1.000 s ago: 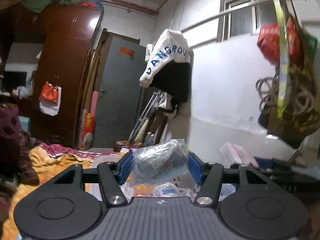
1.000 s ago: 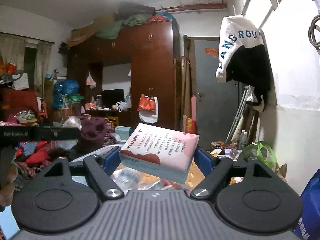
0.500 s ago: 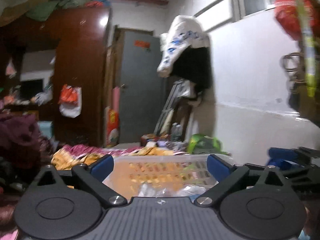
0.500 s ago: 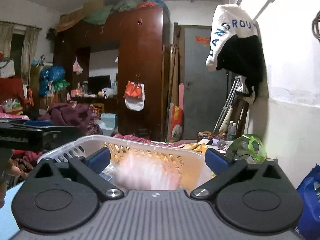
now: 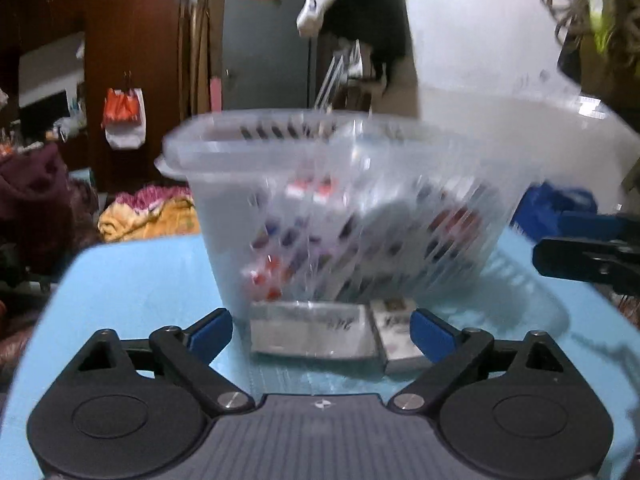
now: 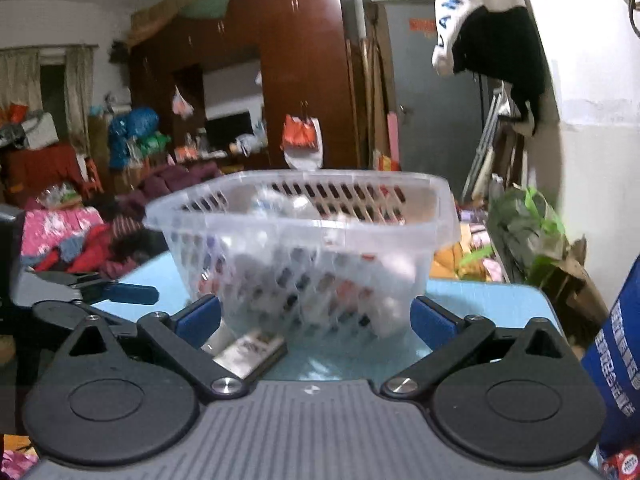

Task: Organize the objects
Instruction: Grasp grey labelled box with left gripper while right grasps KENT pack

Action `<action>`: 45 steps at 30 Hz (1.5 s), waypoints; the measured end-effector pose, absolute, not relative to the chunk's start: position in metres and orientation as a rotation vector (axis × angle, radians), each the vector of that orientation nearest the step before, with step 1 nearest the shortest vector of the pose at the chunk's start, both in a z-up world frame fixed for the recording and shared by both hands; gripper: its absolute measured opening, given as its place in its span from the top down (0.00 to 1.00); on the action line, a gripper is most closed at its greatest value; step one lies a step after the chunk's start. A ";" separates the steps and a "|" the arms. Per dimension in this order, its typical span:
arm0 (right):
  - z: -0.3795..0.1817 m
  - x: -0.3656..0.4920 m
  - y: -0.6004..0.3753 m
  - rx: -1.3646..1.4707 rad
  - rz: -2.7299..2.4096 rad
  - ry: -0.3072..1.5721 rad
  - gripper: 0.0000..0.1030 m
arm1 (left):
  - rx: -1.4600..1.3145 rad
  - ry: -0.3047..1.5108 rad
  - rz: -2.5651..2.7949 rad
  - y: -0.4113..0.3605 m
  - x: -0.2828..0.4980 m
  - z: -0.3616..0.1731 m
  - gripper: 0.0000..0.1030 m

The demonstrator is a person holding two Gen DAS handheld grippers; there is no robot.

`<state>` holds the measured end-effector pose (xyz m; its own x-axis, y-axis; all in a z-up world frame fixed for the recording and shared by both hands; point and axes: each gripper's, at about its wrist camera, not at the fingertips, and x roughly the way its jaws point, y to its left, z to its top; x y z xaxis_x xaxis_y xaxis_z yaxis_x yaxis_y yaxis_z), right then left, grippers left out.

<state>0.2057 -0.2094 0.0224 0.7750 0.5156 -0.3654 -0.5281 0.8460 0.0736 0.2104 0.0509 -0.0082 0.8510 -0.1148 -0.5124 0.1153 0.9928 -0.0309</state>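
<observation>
A clear plastic slotted basket [image 5: 224, 152] stands on the light blue table [image 5: 136, 280], holding several packets. It also shows in the right wrist view [image 6: 200, 216]. My left gripper [image 5: 322, 330] is open and empty, low over the table. A flat silvery packet [image 5: 312, 330] and a small box [image 5: 394, 330] lie between its fingers, in front of the basket. My right gripper [image 6: 316, 316] is open and empty, close against the basket's near wall. A small printed box [image 6: 250, 350] lies on the table by its left finger.
The other gripper shows at the right edge of the left wrist view [image 5: 588, 260] and at the left of the right wrist view [image 6: 80, 292]. A blue bag [image 6: 616, 360] stands at the right. Piled clothes [image 6: 80, 240] and a wardrobe [image 6: 300, 80] lie beyond the table.
Both grippers let go of their loads: the plastic-wrapped item and the pink box dropped into the basket. Both grippers then came down from above the basket to table level in front of it.
</observation>
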 end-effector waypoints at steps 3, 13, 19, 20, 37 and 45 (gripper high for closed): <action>0.013 0.211 -0.204 -0.017 0.578 0.456 0.00 | 0.030 0.568 -0.072 0.052 0.219 -0.014 0.05; -0.013 0.219 -0.173 -0.101 0.607 0.541 0.00 | -0.062 0.589 -0.100 0.080 0.226 -0.019 0.21; -0.019 0.227 -0.167 -0.111 0.640 0.591 0.00 | -0.080 0.590 -0.089 0.089 0.232 -0.020 0.21; -0.019 0.229 -0.165 -0.116 0.642 0.598 0.00 | -0.081 0.589 -0.091 0.089 0.234 -0.020 0.21; -0.018 0.223 -0.165 -0.181 0.671 0.619 0.53 | -0.101 0.634 -0.094 0.081 0.244 -0.026 0.14; -0.015 0.219 -0.181 -0.178 0.646 0.589 0.55 | -0.129 0.603 -0.107 0.082 0.238 -0.024 0.20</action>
